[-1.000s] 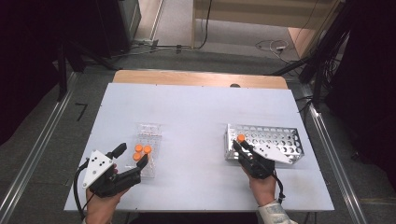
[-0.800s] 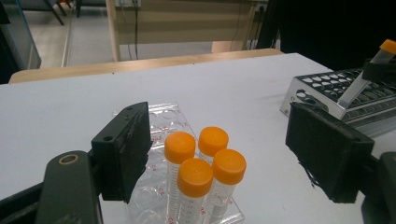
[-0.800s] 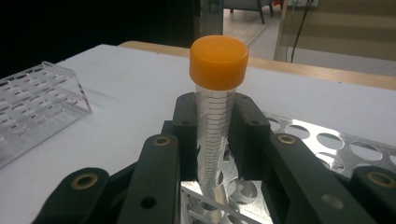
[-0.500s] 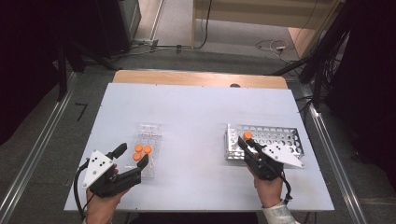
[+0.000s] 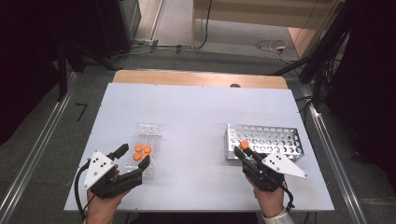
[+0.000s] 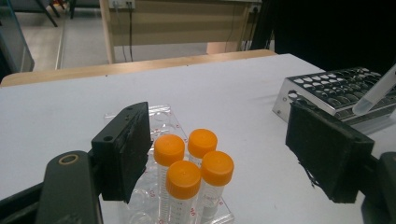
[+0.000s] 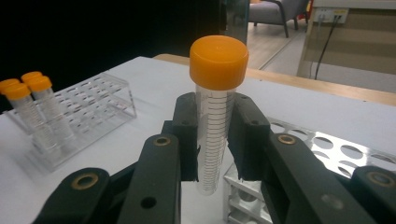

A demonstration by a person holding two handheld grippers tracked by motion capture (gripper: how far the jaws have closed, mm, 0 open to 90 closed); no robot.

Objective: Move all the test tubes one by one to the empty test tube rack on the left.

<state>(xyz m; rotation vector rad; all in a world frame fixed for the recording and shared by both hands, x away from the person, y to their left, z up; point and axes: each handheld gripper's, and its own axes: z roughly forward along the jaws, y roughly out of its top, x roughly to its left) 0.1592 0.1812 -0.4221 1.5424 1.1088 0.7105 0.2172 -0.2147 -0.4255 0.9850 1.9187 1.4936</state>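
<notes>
- Your white table (image 5: 196, 112) stood on a grey floor (image 5: 42, 140).
- A wooden edge (image 5: 187, 78) ran along its far side.
- Cables (image 5: 271, 45) lay on the floor beyond you.
- An armchair (image 7: 275, 11) sat far off.

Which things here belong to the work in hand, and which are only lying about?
In the work:
- clear plastic tube with orange cap, held in right claw
- perforated metal rack
- clear plastic rack with four orange-capped tubes
- open left claw

Lying about:
- floor cables
</notes>
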